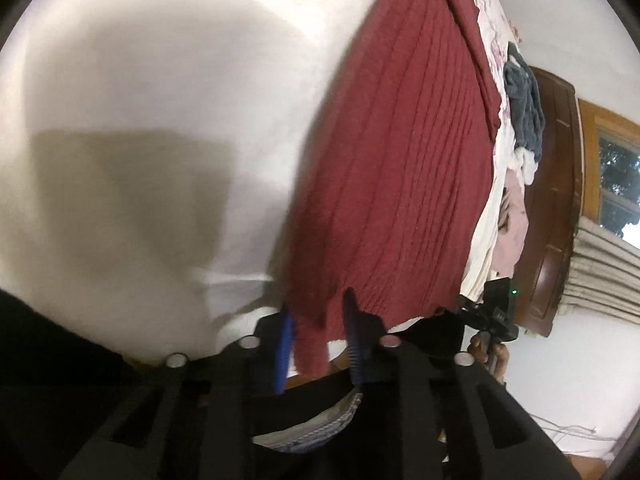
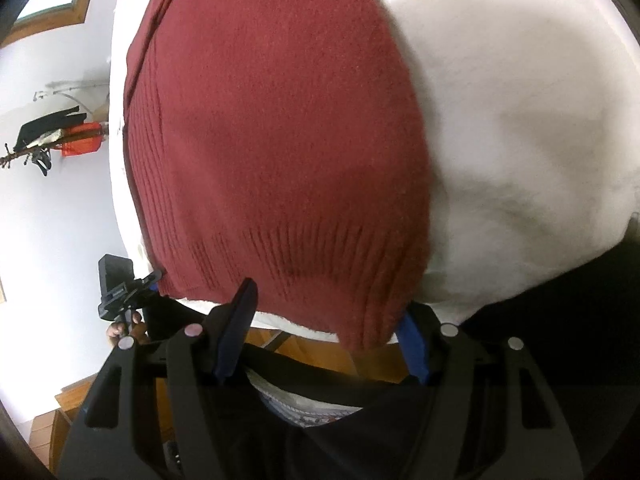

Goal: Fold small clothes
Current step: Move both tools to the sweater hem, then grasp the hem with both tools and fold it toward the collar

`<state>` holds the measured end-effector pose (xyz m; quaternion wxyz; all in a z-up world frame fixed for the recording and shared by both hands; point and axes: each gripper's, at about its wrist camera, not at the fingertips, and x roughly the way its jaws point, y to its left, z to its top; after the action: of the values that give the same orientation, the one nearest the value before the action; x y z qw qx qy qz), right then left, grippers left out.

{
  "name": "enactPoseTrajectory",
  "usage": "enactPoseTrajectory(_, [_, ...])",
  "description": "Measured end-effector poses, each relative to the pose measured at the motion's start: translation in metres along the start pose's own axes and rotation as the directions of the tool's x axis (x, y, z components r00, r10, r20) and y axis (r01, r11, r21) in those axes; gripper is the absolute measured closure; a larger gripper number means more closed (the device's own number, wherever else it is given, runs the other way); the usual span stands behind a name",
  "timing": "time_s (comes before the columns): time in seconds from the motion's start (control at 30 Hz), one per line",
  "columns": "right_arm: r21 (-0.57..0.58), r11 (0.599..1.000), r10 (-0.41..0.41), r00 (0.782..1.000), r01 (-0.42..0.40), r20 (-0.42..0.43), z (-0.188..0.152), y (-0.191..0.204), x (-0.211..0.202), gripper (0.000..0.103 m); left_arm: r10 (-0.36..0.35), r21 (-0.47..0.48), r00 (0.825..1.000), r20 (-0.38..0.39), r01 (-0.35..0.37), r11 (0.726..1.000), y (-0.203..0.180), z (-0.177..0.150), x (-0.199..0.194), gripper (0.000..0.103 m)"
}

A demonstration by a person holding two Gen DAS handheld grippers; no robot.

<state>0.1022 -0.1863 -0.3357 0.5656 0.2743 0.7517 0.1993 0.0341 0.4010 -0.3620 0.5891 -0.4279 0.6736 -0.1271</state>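
Note:
A dark red knit sweater (image 1: 400, 160) (image 2: 272, 140) lies flat on a white-covered surface (image 1: 160, 120) (image 2: 520, 120), its ribbed hem at the near edge. My left gripper (image 1: 319, 346) is at one hem corner. Its blue fingers (image 1: 283, 354) stand narrowed around a hanging flap of the hem, with a sliver of gap still showing. My right gripper (image 2: 324, 338) is at the other hem corner, its fingers (image 2: 414, 346) wide apart with the hem's corner between them. Each view shows the other gripper held in a hand (image 1: 490, 354) (image 2: 120, 330) beside the hem.
Crumpled clothes, dark grey (image 1: 524, 108) and pink (image 1: 512, 228), sit past the sweater by a wooden headboard (image 1: 560, 200). A curtain (image 1: 600, 276) and window lie beyond. A coat rack with an orange bag (image 2: 80, 142) stands by the wall. The person's dark clothing fills the bottom.

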Motion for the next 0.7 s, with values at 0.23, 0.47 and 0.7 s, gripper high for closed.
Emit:
enactPoseTrajectory(0.23, [0.013, 0.999, -0.040, 0.999, 0.040, 0.012, 0.003, -0.003, -0.012, 0.041, -0.015, -0.022, 1.000, 0.023, 0.015, 1.000, -0.001, 0.001, 0.004, 0.043])
enactPoseTrajectory(0.47, [0.029, 0.998, -0.055, 0.998, 0.055, -0.015, -0.002, -0.006, -0.001, 0.084, -0.005, -0.030, 1.000, 0.002, 0.005, 1.000, -0.005, -0.001, 0.006, 0.096])
enactPoseTrajectory(0.7, [0.043, 0.995, 0.090, 0.993, -0.094, 0.078, -0.020, -0.017, -0.028, 0.098, -0.145, -0.062, 0.986, 0.086, 0.151, 0.987, -0.004, -0.016, -0.011, 0.097])
